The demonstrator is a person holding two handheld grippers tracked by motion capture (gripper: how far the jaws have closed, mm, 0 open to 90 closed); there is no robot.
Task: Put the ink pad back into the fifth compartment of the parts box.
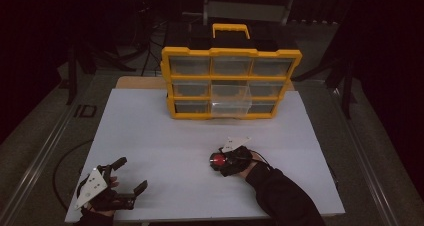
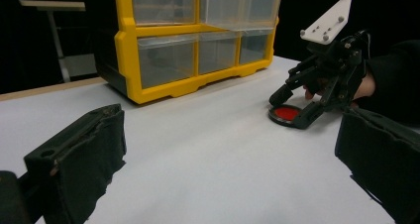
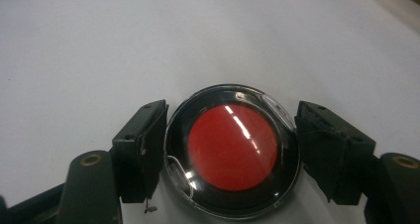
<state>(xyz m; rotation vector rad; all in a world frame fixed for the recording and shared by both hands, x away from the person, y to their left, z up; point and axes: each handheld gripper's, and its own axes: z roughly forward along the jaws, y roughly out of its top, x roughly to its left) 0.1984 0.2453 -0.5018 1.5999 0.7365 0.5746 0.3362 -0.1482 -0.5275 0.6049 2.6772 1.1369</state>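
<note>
One white worktop (image 1: 165, 136), dimly lit, carrying one yellow organizer (image 1: 231, 81) at its far edge: nine clear drawers in three rows of three, one black-and-yellow handle (image 1: 231, 31) on top, and the middle drawer (image 1: 230, 100) of the lower rows pulled part way out toward the person. One round disc (image 1: 219, 160) with a red centre, black ring and clear rim, lying flat on the worktop in front of the organizer, toward the right. Two hand-held grippers, each with one pale three-cornered plate. Right hand-held gripper (image 1: 218, 161): lowered over the disc, jaws set one on either side of it; in the right gripper view the left jaw sits against the disc's (image 3: 233, 148) rim and the right jaw stands just beside it, so whether it is truly clamped I cannot tell. The left gripper view shows the same gripper (image 2: 292, 107) with its tips straddling the disc (image 2: 287, 114) on the surface. Left hand-held gripper (image 1: 132, 175): near the front left corner, jaws spread wide apart, nothing between them, well apart from the disc. One dark sleeve (image 1: 285, 196) behind the right hand.
</note>
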